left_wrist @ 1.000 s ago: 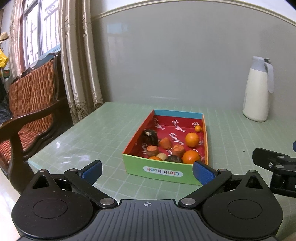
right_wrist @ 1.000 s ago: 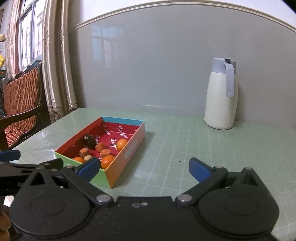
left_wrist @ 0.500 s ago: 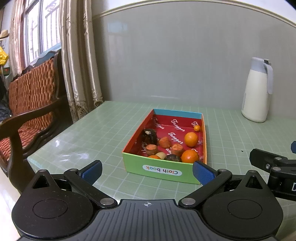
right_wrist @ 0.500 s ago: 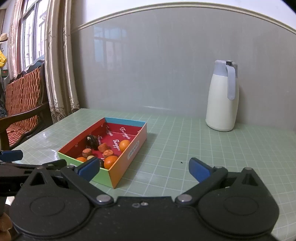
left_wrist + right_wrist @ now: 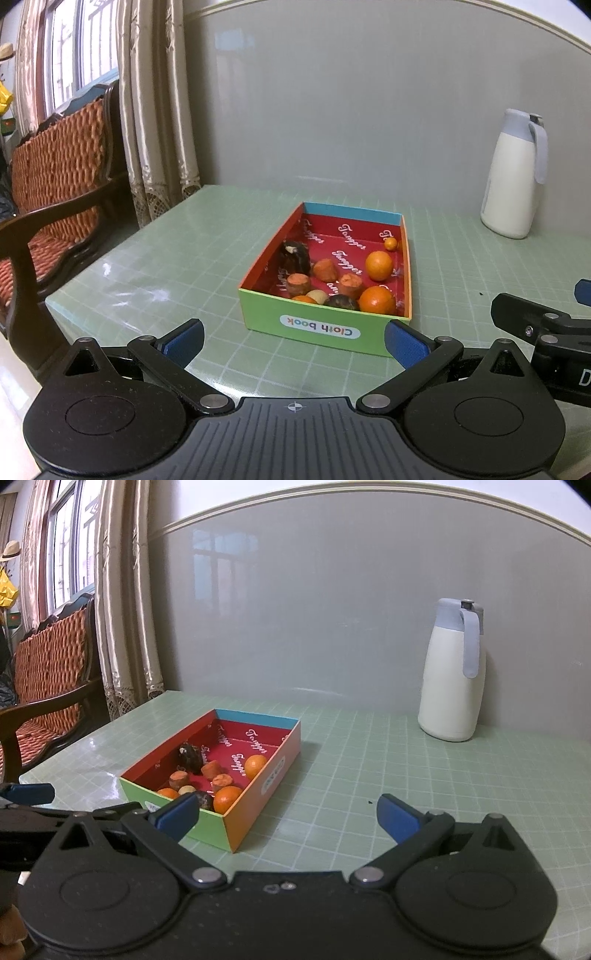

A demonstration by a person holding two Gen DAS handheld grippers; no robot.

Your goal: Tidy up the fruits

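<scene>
A colourful cardboard box with a red inside stands on the green table; it also shows in the right wrist view. In it lie oranges, a small kumquat, several cut orange-brown pieces and a dark fruit. My left gripper is open and empty, just before the box's near wall. My right gripper is open and empty, to the right of the box.
A white thermos jug stands at the back right by the wall. A wooden chair with an orange cushion and curtains are left of the table. The right gripper's finger shows at the left view's right edge.
Both grippers have drawn back and up slightly, so the box looks a little farther and lower. Both stay open. Nothing in the box has moved.
</scene>
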